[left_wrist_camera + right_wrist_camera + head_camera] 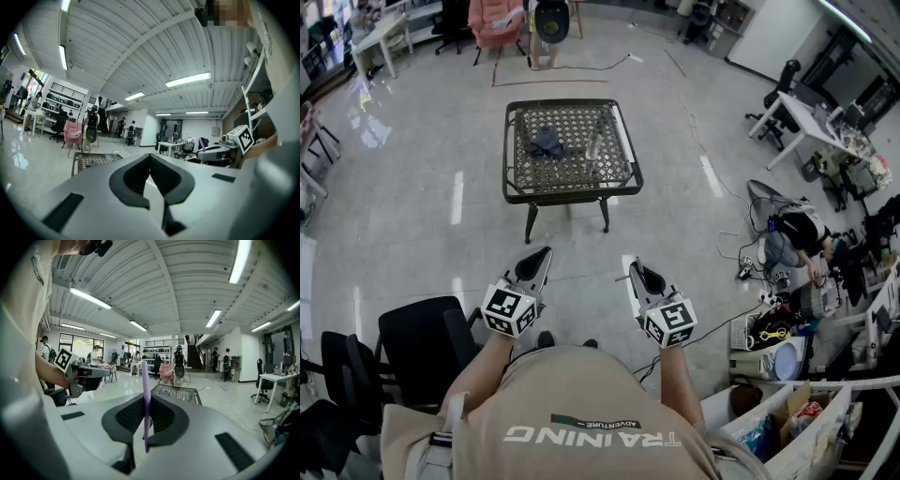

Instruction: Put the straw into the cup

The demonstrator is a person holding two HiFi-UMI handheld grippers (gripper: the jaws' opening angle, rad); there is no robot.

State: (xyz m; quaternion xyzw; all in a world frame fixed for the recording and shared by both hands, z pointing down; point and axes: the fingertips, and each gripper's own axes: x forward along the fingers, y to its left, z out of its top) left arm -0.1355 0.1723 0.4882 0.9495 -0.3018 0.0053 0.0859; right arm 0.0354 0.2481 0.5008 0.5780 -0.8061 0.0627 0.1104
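Straw (146, 380) pinched upright in right tool (146, 404), left tool (151, 161) pressed together on nothing; insertion not started, since both tools are well short of the counter (572, 194) carrying what's probably the cup (593, 142), too small to confirm.

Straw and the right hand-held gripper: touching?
Touching. The right gripper view shows the purple straw upright between the right hand-held gripper, whose closed pads pinch it on both sides with no gap.
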